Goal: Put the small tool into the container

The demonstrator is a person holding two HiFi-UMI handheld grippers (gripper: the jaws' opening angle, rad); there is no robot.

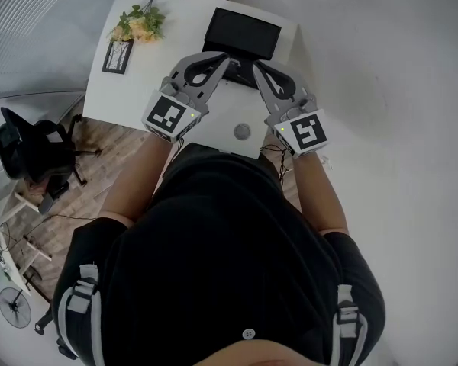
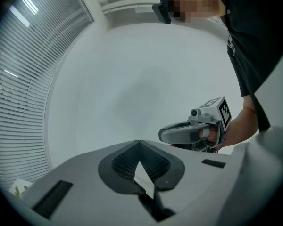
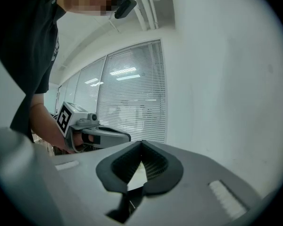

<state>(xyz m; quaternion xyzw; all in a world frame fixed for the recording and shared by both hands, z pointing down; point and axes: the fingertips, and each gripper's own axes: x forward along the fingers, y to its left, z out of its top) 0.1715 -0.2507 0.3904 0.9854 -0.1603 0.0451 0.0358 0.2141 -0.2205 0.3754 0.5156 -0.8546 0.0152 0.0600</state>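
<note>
Over the table (image 1: 137, 82), left claw (image 1: 223, 59) and right claw (image 1: 258, 67) closed, empty; small tool (image 1: 242, 131) looks light, rigid; pinch its sides.

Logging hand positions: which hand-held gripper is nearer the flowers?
Left. The left hand-held gripper is just right of and below the flowers in the head view; the right hand-held gripper lies farther right.

Head view: from above the person, steeply down, onto bench (image 1: 130, 94), left tongs (image 1: 220, 62) and right tongs (image 1: 259, 67). Left gripper view: close behind its own jaws, about level, faces white wall (image 2: 132, 79). Right gripper view: likewise, faces blinds (image 3: 132, 102). Each gripper view catches the other tongs.
</note>
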